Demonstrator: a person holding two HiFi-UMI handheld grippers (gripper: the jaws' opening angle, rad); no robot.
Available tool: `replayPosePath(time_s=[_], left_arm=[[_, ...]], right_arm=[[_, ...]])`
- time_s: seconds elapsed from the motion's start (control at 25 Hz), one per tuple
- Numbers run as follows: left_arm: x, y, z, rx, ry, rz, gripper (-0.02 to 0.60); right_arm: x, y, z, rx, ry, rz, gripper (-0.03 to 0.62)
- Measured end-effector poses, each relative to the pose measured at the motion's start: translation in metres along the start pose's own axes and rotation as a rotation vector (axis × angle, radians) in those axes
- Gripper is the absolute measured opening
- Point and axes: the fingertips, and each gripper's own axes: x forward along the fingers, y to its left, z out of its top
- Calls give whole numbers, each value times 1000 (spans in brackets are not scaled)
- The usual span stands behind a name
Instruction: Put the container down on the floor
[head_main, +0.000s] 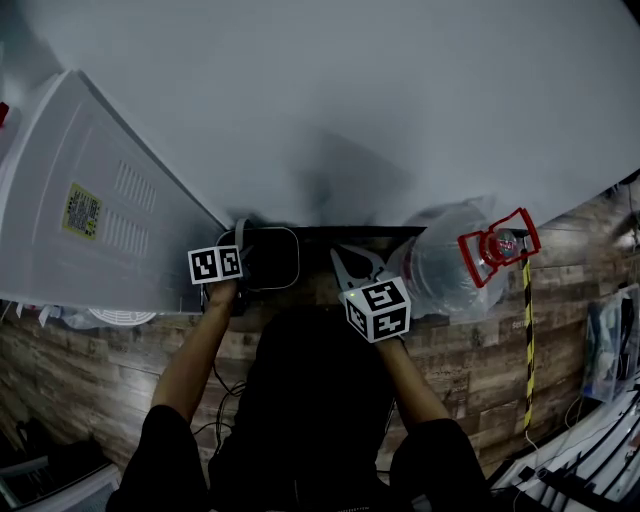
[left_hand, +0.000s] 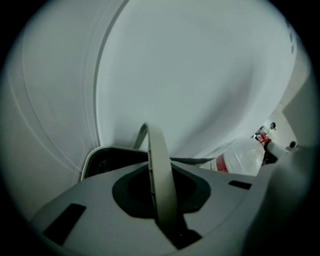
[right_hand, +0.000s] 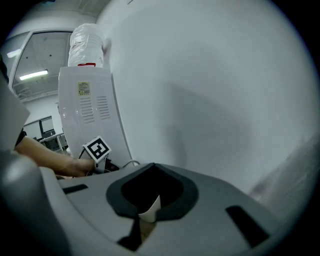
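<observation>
The container (head_main: 272, 258) is a dark bin with a grey rim that stands low against the white wall. My left gripper (head_main: 238, 250) is at its left rim, shut on the thin grey handle (left_hand: 157, 170), which arches up between the jaws in the left gripper view. Part of the bin's rim (left_hand: 95, 156) shows behind the handle. My right gripper (head_main: 357, 258) hovers just right of the bin, its two pale fingers spread in a V with nothing between them. In the right gripper view only one white fingertip (right_hand: 150, 210) peeks out of the housing.
A white water dispenser (head_main: 90, 210) stands left of the bin, its back panel (right_hand: 90, 110) topped by a bottle. A large clear water bottle (head_main: 450, 265) with a red handle cap (head_main: 498, 245) lies to the right. Wood-pattern floor (head_main: 480, 350), cables, and a yellow-black strip (head_main: 527, 340) lie nearer me.
</observation>
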Motion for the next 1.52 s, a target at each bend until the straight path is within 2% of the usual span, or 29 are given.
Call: replayPosePath(time_s=[0.24, 0.32, 0.4, 0.6, 0.76, 0.92, 1.04, 1.32, 1.52], left_arm=[[-9, 17, 0, 33, -24, 87, 58], [-17, 20, 3, 56, -55, 118, 74], [-28, 21, 11, 79, -118, 144, 95], [-57, 24, 28, 166, -240, 228, 97], [-99, 15, 56, 259, -435, 293, 94], [-113, 6, 64, 316, -494, 299, 40], [-117, -4, 66, 339, -527, 273, 15], [-117, -26, 75, 354, -547, 217, 15], [-129, -49, 90, 391, -531, 187, 15]], right_arm=[[3, 2, -6, 5, 6, 11, 11], [4, 2, -6, 2, 8, 15, 11], [5, 2, -5, 1, 7, 16, 11], [6, 0, 0, 4, -14, -1, 11], [7, 4, 3, 1, -23, 1, 11], [4, 5, 11, 0, -69, -20, 11], [3, 4, 17, 2, -99, -41, 11], [5, 8, 30, -29, -68, -54, 9], [5, 19, 62, -32, -51, -49, 9]])
